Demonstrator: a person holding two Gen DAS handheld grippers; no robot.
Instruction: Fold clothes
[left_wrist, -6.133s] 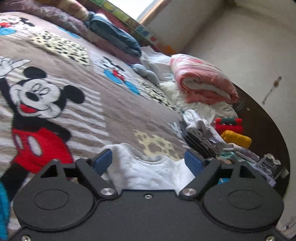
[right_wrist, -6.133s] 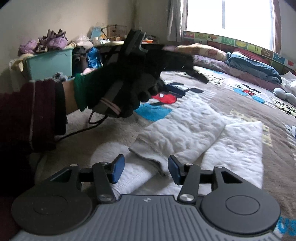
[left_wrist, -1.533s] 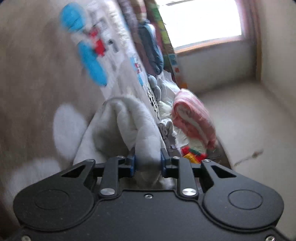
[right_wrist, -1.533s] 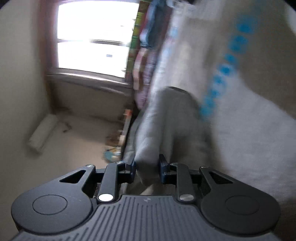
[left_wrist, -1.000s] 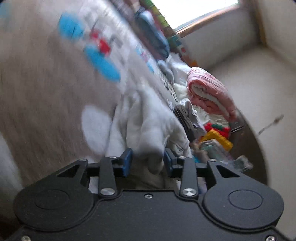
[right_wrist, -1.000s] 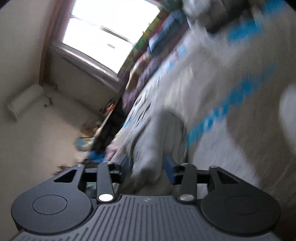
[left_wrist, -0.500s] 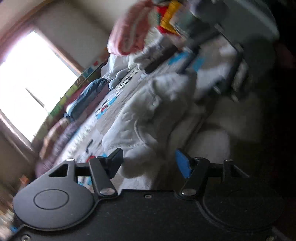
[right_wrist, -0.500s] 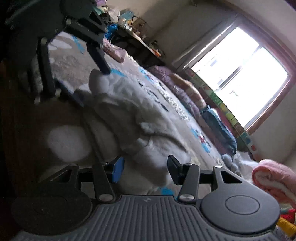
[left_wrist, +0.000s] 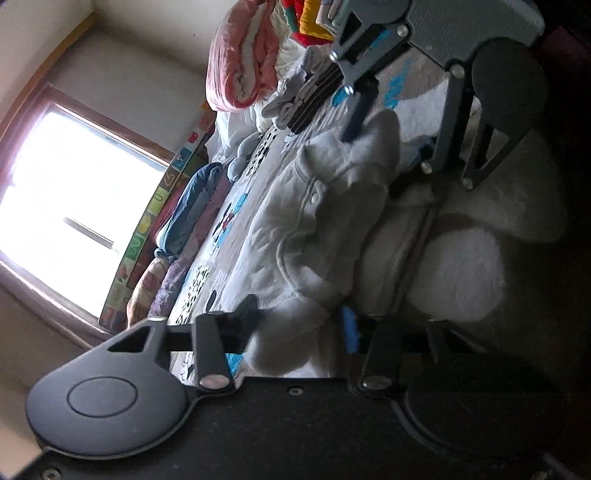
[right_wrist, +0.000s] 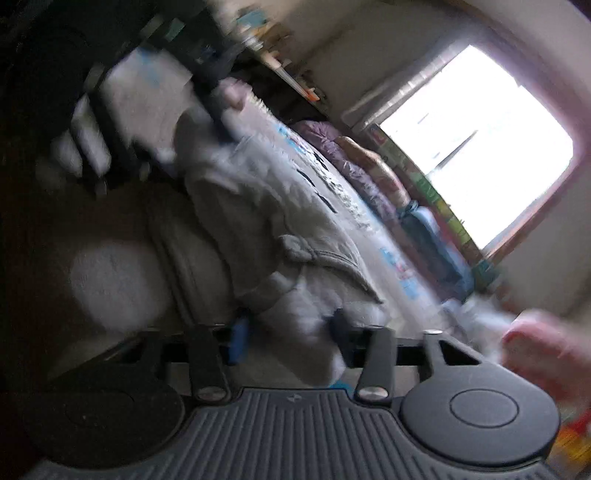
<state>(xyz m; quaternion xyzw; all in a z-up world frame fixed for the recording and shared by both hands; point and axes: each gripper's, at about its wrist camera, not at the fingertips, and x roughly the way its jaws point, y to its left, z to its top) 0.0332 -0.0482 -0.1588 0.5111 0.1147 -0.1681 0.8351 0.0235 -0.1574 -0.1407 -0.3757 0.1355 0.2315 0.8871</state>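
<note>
My left gripper (left_wrist: 299, 325) faces my right gripper (left_wrist: 384, 122) across a white quilted garment (left_wrist: 325, 206) that lies bunched on the patterned bedspread (left_wrist: 225, 236). Each tool stands at one end of the bundle, so the cloth spans the space between them; I judge this placement suits setting down a completed fold and squaring its ends.

Left gripper: jaws spread, a soft lobe of the garment lying between the fingers without being pinched. Released.

Right gripper (right_wrist: 288, 339): jaws likewise spread, with cloth lying loosely in the gap and one blue pad (right_wrist: 238, 341) visible at the left finger. Released. In the left wrist view its fingertips sit at the far end of the garment, touching or just above it; which one I cannot tell.

The garment shows a stitched seam and a small snap or button (left_wrist: 314, 197), so a front placket probably faces upward.

Hard to make out: the right wrist view is smeared by motion, and the far gripper there is only a dark streak. The lower right of the left wrist view falls into shadow. A pale fleecy surface (left_wrist: 465, 273) beneath the garment's near edge is cut off. A pink rolled blanket (left_wrist: 243, 55) and a folded blue item (left_wrist: 192, 206) lie well apart from the work.
</note>
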